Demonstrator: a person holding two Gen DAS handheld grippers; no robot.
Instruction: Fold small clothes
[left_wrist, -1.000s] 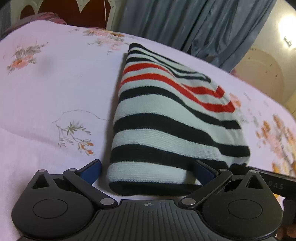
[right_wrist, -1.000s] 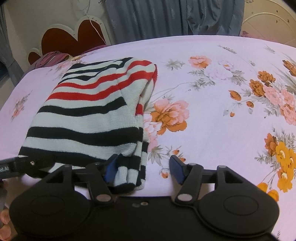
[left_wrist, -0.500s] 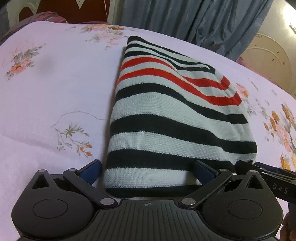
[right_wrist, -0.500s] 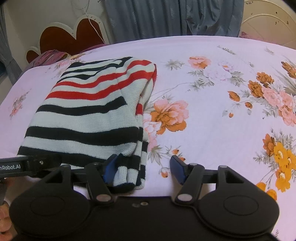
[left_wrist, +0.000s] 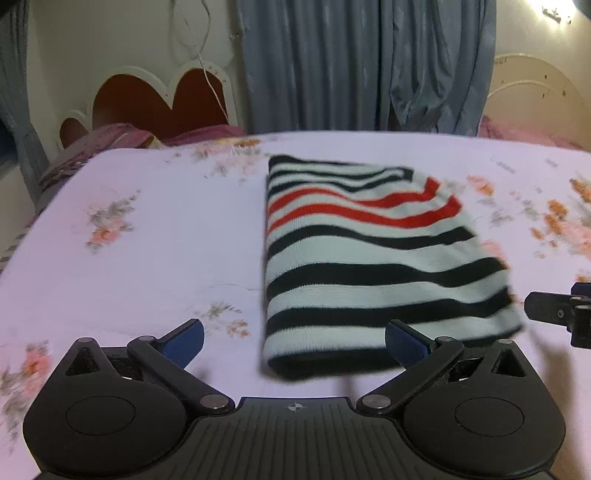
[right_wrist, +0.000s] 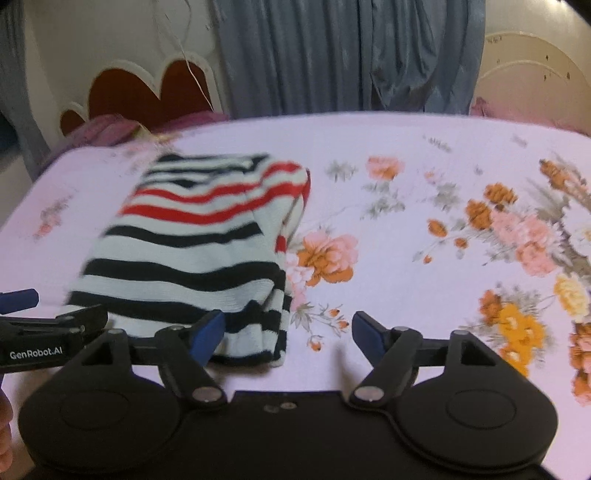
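bed: pink flowered sheet (left_wrist: 155, 258) with a heart-shaped headboard (left_wrist: 147, 99) and grey curtains (left_wrist: 351, 66) behind; both views are blurred by motion.
left view: left gripper (left_wrist: 293, 341) has its fingers spread wide and holds nothing; the folded striped sweater (left_wrist: 369, 266) lies flat on the sheet just beyond, its near edge between the blue pads.
right view: right gripper (right_wrist: 288, 328) is also spread and empty; the sweater's (right_wrist: 192, 254) near right corner sits by its left pad, loose layers showing along the right side.
risk, snag: a pad so near the hem could catch the knit and drag the fold open.
risk, layers: the stacked right edge looks loose and could slide apart if bumped.
risk, crowding: the grippers sit close together and could knock each other.
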